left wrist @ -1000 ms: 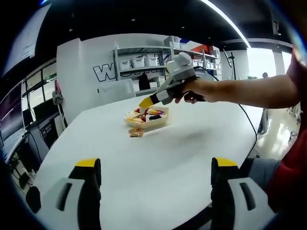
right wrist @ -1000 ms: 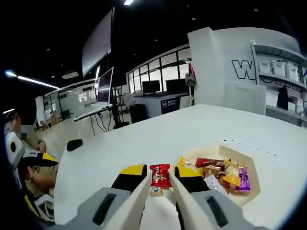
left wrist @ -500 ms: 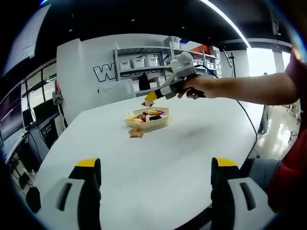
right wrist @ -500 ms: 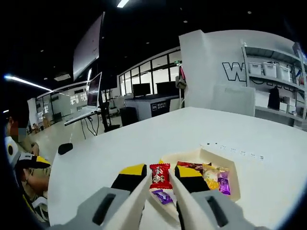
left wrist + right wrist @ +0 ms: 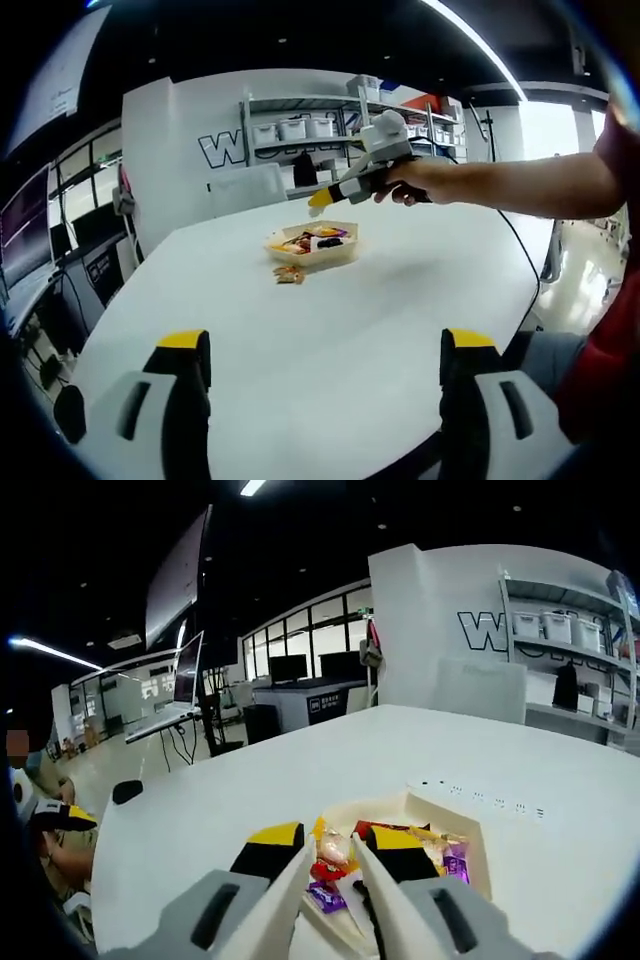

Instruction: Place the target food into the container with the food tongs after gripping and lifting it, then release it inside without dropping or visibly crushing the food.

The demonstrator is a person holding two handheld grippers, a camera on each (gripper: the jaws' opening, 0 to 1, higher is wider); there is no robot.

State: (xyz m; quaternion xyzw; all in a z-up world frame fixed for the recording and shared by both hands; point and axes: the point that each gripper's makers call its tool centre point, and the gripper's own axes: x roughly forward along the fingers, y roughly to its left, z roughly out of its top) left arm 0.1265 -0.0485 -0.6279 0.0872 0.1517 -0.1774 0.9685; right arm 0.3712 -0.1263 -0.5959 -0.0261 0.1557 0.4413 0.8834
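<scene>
a: looking from the left side first, the left hand-held gripper (image 5: 325, 375) hangs low over the near edge of the white counter (image 5: 300, 330), jaws spread wide and nothing between them. it seems parked there so it stays out of the way.

b: and farther along?

a: mid-counter sits the pale container (image 5: 312, 243), heaped with wrapped sweets, and one loose snack (image 5: 289, 274) lies on the counter just in front of it, outside the wall. above the container's far right side, a person's hand (image 5: 405, 183) holds the right hand-held gripper (image 5: 320, 198), its yellow tips pointing down toward the tray.

b: what does its own camera say?

a: in the right gripper view the right hand-held gripper (image 5: 330, 842) has its jaws a narrow gap apart. a red-wrapped candy (image 5: 327, 869) shows in that gap, low, among the other pieces in the container (image 5: 420, 805). whether the pads grip it or it already rests on the pile, i cannot tell.

b: so where is the target food?

a: at the container, inside its walls by the look of it. i judge this to be the release step or just after.

b: why hold so close above the pile?

a: probably so the candy settles rather than falls. the risk i see is it tipping over the near wall, where that stray snack already lies.
</scene>
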